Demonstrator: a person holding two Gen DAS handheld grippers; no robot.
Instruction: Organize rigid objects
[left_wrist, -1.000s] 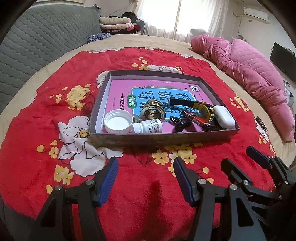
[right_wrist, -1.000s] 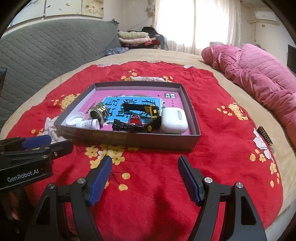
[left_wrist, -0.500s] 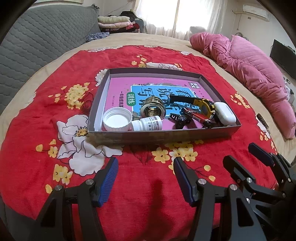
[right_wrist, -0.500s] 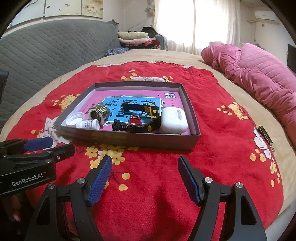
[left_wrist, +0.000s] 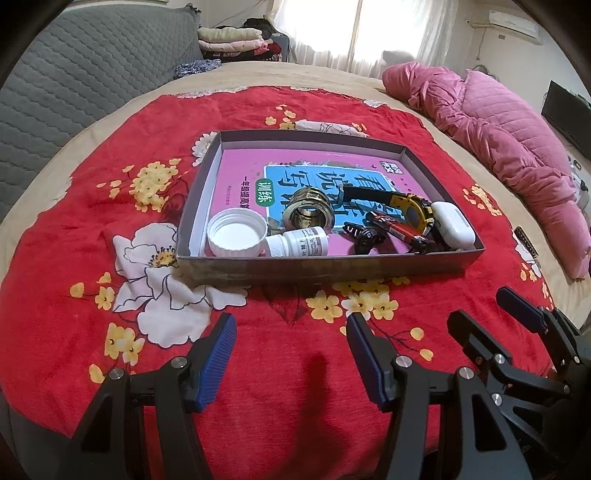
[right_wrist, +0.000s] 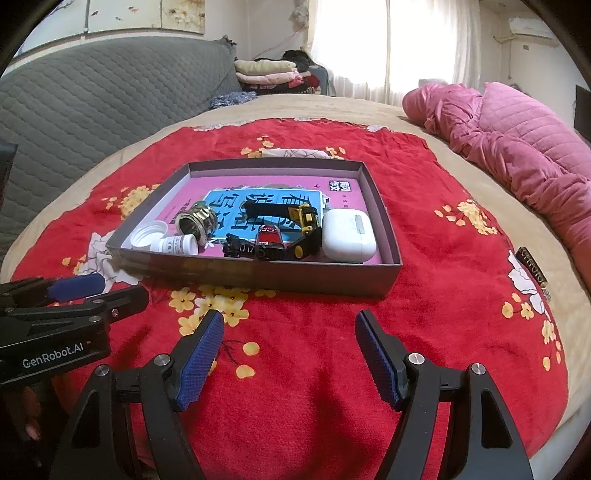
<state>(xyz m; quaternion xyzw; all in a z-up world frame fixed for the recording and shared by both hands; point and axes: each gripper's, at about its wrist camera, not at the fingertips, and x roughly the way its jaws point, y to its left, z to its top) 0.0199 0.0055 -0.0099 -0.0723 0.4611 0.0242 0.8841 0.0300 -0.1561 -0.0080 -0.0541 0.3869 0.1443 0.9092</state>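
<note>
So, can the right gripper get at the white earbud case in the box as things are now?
Probably yes. The right gripper is open and empty above the red cloth, and the earbud case lies at the box's right end, uncovered from above. Only the low front wall and the watch beside it are close.

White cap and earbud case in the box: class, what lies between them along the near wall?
In both wrist views: a pill bottle beside the white cap, then a black clip and battery before the earbud case.
</note>
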